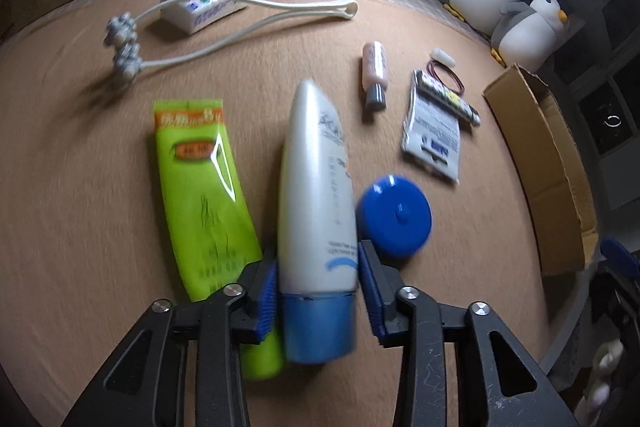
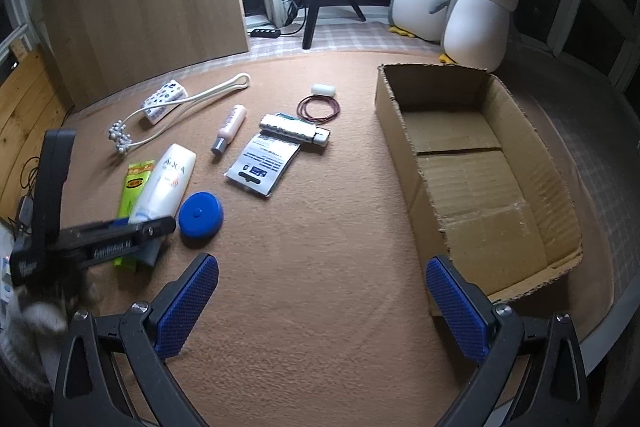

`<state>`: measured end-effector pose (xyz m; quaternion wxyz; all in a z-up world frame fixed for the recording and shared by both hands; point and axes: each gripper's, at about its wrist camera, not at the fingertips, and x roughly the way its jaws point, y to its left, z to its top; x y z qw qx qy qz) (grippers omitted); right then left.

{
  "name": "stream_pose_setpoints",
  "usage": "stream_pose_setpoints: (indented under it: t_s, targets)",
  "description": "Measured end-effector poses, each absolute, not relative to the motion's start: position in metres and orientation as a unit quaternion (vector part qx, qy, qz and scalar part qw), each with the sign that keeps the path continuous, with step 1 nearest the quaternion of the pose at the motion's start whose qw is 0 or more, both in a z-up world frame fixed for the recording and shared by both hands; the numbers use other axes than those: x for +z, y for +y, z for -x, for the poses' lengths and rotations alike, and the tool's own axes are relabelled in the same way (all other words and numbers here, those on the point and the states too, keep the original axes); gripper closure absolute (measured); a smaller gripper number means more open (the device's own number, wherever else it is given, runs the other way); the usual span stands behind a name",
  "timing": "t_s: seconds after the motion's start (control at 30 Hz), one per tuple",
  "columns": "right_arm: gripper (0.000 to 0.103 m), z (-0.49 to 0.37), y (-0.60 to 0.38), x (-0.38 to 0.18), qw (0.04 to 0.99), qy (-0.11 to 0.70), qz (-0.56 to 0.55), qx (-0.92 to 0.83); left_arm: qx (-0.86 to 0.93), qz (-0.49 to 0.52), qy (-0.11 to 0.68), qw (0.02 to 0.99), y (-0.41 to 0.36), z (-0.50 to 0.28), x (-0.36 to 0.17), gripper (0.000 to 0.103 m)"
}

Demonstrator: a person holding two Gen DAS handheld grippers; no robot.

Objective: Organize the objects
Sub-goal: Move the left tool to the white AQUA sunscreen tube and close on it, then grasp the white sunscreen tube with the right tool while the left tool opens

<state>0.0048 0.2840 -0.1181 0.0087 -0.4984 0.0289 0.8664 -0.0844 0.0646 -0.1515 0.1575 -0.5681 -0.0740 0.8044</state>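
Left gripper [image 1: 318,293] straddling the cap end of a white plastic tube with a blue cap [image 1: 316,211], blue pads at either side of the tube just above the cap; pads close against it, though actual pressing not discernible through the blur. Tube lying flat on the tan carpeted surface [image 2: 320,287], pearly white, tapering to a flat crimped tip, "AQUA" lettering legible from the right wrist view. Right gripper [image 2: 322,301] spread wide over bare carpet, nothing between its jaws.

Just left of the white tube, nearly touching: a lime-green squeeze tube with orange label [image 1: 200,187]. Just right, beside the right pad: a round blue plastic disc with a centre button [image 1: 394,215]. Beyond, a silver foil sachet [image 1: 434,131] with a patterned stick-shaped item [image 1: 448,95] across its top, a small pink bottle with grey cap [image 1: 374,73], a loop of dark red hair ties [image 2: 319,107], a small white capsule [image 2: 323,89]. Farther left, a white two-armed roller massager with grey beads [image 1: 124,43] and a white box with coloured dots [image 1: 208,1]. At right, an open brown cardboard box [image 2: 516,131], empty. Behind, two plush penguins [image 2: 476,15].
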Motion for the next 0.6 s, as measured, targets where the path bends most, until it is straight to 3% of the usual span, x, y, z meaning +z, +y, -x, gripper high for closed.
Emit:
stream_pose_setpoints:
  t_s: [0.2, 0.33, 0.6]
  targets:
    - [0.001, -0.001, 0.275, -0.123, -0.002, 0.023, 0.503, 0.864, 0.801, 0.571, -0.064, 0.169, 0.064, 0.064, -0.150, 0.064]
    - [0.001, 0.003, 0.269, -0.126, -0.013, 0.026, 0.506, 0.862, 0.806, 0.564, -0.040, 0.174, 0.058, 0.061, -0.144, 0.051]
    - [0.001, 0.019, 0.256, -0.133, -0.062, 0.070, 0.522, 0.848, 0.807, 0.561, -0.008, 0.183, 0.044, 0.068, -0.143, 0.050]
